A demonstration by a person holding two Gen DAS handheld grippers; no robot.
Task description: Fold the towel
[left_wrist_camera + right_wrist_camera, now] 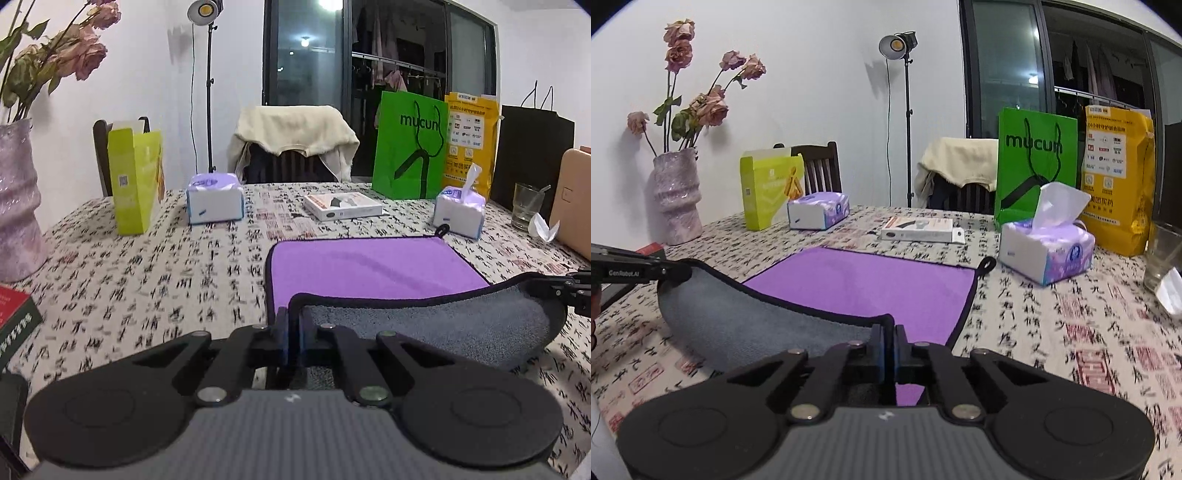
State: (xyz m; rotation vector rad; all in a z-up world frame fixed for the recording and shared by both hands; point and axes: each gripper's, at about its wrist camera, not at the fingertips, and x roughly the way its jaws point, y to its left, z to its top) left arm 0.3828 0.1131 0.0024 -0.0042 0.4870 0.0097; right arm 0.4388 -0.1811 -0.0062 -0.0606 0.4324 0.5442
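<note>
**Both tongs clamped on the towel's near edge**

Left tongs [293,332], in the left wrist view, pinch the near-left corner of the towel [373,266], grey underside raised over the purple face on the tabletop [147,280]; right tongs [576,291] grip the other corner.

Right wrist view: right tongs [888,345] clamp the towel [864,284] edge; left tongs [674,273] hold the far corner aloft.

The towel [864,284] is soft matt cloth, purple and smooth on top, grey and nubby beneath, bound in black. Each gripper [293,332] [888,343] is matt black plastic with dull metal rivets. A printed cloth covers the surface [147,288].
</note>
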